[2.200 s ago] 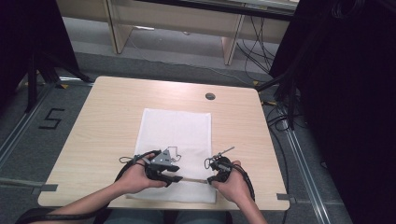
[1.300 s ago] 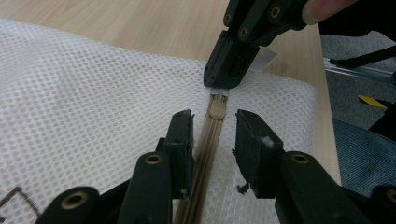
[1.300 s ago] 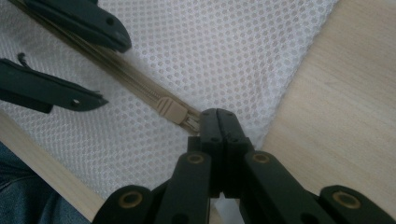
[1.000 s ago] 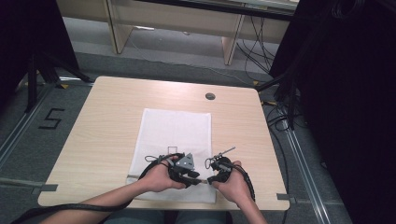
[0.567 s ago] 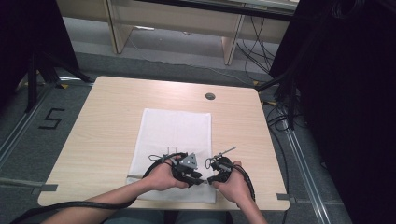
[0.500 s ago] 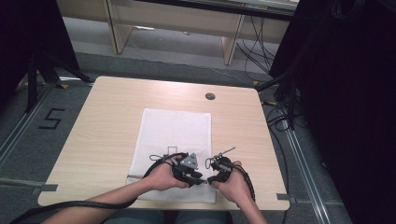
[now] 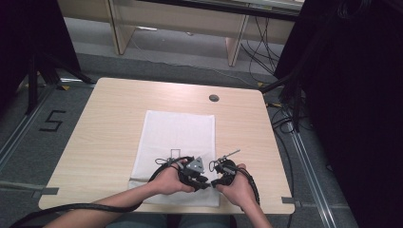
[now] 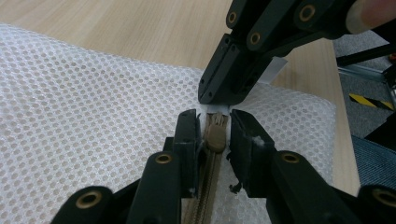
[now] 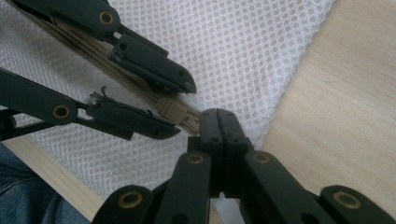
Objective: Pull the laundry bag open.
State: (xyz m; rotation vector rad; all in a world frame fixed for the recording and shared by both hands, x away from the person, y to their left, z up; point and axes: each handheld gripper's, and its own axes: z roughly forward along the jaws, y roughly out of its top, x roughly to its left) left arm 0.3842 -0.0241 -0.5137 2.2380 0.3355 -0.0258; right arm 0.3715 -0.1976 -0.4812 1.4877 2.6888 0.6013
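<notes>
A white mesh bag (image 7: 178, 133) lies flat on the wooden table (image 7: 109, 123). A tan zipper runs along its near edge. My left gripper (image 8: 212, 114) holds the tan zipper slider (image 8: 215, 135) between its two jaws, at the right end of the zipper, and closed teeth trail behind it. My right gripper (image 9: 218, 114) is shut on the bag's edge at the zipper's end, its tip almost touching the slider (image 9: 170, 109). In the high view the left gripper (image 7: 205, 183) and the right gripper (image 7: 214, 182) meet at the bag's near right corner.
The bag's right edge lies close to bare table (image 9: 336, 93). A round cable hole (image 7: 214, 98) sits at the table's far side. Black cables trail from both grippers. The near table edge is just behind the hands.
My left gripper has slid right along the bag's near edge with the slider until it met the right gripper. The right gripper has stayed put.
</notes>
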